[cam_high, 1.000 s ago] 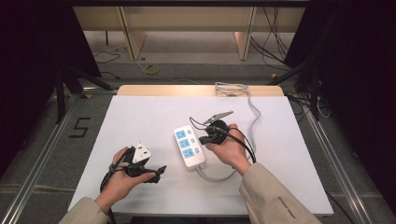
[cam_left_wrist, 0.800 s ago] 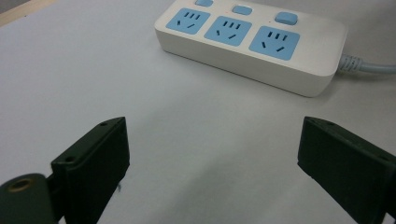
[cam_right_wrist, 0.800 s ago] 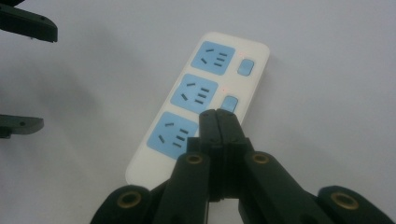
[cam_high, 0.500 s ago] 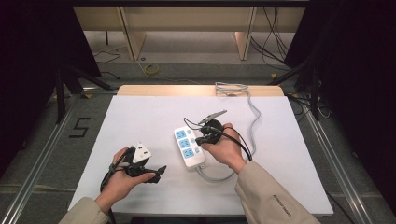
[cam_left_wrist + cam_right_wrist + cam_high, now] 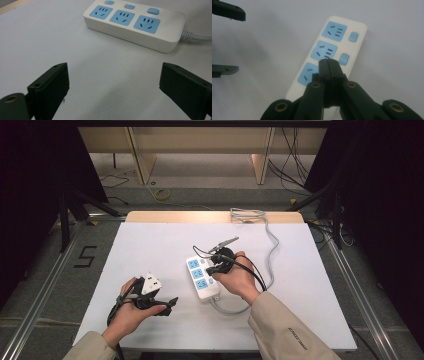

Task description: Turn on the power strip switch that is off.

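Note:
A white power strip [image 5: 202, 278] with three blue sockets and blue switches lies mid-table. In the right gripper view the strip [image 5: 335, 43] is right under my right gripper [image 5: 328, 63], whose jaws are pressed shut with nothing between them. Their tip hovers by the middle socket and its switch [image 5: 343, 59]; I cannot tell whether it touches. From above, the right gripper [image 5: 210, 268] is over the strip's right side. My left gripper [image 5: 113, 75] stands wide open and empty, low over the table, pointing at the strip [image 5: 135, 22]. It sits left of the strip [image 5: 169, 306].
The strip's grey cable [image 5: 270, 245] loops right and runs to a coil [image 5: 247, 214] at the table's far edge. The white tabletop [image 5: 150, 250] has free room at left and far side. Dark curtains flank the table.
My right gripper has shifted left, from beside the strip to over its switches. The left gripper and the strip have stayed put.

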`<move>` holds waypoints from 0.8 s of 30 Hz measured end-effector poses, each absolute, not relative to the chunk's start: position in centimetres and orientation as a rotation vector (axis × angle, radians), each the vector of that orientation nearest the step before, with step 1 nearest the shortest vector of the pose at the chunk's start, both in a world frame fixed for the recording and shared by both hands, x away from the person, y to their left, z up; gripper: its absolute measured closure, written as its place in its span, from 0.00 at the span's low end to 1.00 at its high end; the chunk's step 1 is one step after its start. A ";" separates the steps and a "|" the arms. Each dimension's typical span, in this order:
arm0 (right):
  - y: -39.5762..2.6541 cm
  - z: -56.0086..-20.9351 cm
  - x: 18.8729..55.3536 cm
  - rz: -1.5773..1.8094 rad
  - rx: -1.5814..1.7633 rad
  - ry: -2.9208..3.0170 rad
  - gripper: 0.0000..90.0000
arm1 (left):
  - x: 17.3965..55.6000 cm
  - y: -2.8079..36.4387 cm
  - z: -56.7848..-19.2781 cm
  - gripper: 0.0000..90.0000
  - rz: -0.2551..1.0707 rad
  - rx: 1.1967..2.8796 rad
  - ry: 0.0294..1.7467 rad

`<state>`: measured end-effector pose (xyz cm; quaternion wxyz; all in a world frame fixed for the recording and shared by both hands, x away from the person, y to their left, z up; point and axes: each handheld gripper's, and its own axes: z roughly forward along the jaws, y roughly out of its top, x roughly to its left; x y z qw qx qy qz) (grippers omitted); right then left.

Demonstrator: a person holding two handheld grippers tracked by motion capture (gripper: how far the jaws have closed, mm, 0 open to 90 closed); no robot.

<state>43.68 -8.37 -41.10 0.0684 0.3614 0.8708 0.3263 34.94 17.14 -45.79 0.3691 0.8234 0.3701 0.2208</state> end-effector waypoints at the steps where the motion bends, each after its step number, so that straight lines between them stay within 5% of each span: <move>1: -8.3 -41.1 43.7 0.979 1.089 2.622 1.00 | 34.9 17.1 -45.8 0.10 0.567 2.114 0.950; 24: -7.8 -41.3 44.6 0.916 1.115 2.658 1.00 | 34.9 17.1 -45.8 0.10 0.571 2.119 0.940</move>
